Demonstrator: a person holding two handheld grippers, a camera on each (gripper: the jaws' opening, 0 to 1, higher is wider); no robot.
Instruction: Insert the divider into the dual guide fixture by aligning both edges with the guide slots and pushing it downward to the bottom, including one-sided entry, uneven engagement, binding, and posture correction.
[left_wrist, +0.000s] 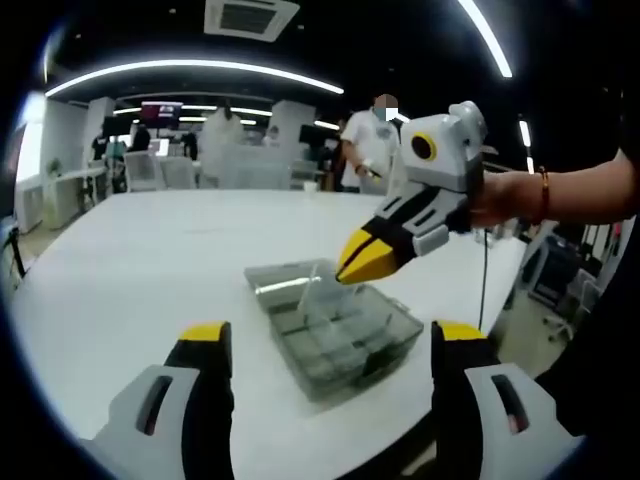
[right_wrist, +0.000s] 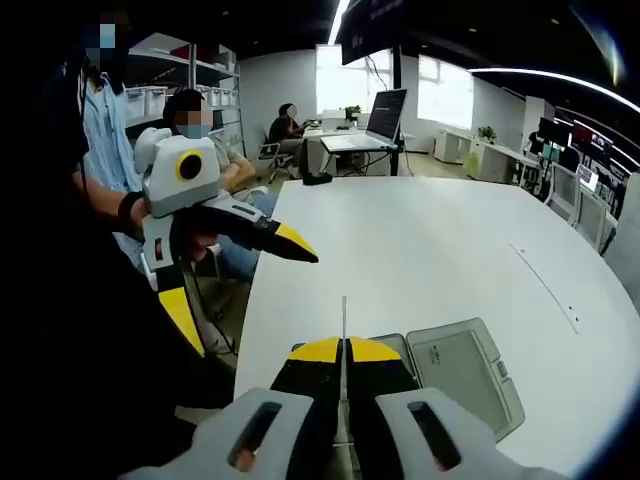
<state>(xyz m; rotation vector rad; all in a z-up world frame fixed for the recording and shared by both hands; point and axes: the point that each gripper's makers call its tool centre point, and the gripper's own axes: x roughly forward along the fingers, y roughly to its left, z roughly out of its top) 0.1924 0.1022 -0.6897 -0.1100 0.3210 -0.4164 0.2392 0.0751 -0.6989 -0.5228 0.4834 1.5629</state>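
The right gripper (right_wrist: 343, 350) has its two yellow-tipped jaws pressed together on a thin clear divider (right_wrist: 343, 325). The divider sticks straight up between the tips and looks like a thin line from this side. Just beside the jaws lies the open lid (right_wrist: 465, 375) of a see-through box, flat on the white table (right_wrist: 430, 240).

In the left gripper view, the right gripper (left_wrist: 362, 258) reaches in from the right, held by a hand (left_wrist: 505, 195). Its yellow tips point down over the clear box (left_wrist: 335, 335), near the box's far end. The box has little compartments inside and sits on the table (left_wrist: 150, 260).

The left gripper (left_wrist: 332, 350) has its jaws wide apart and holds nothing. It hangs near the box, not touching it. In the right gripper view, the left gripper (right_wrist: 245, 270) sits off to the left, near the table edge.

People sit and stand in the room behind.
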